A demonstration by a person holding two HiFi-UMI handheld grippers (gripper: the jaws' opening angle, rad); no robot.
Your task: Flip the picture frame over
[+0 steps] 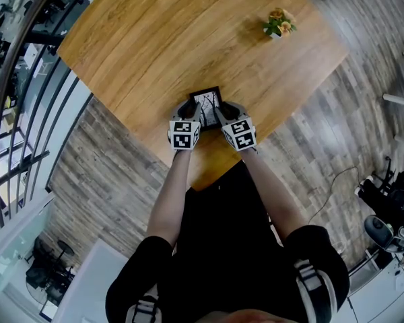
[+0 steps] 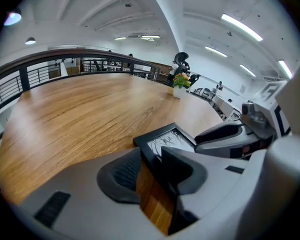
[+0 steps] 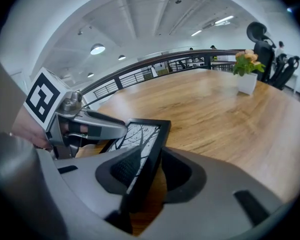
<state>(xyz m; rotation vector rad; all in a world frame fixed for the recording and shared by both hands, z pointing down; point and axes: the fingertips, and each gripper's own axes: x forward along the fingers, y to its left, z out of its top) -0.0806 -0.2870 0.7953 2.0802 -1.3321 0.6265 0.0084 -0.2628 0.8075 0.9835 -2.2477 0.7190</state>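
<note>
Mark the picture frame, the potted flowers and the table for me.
picture frame (image 1: 207,101): head view, on its printed face.
potted flowers (image 1: 279,23): head view, on the blooms.
table (image 1: 155,39): head view, on the bare wooden top.

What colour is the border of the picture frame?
Black. The picture frame shows it best in the right gripper view.

Smooth wood table (image 1: 161,46), matt blk frame (image 1: 207,101)
</note>
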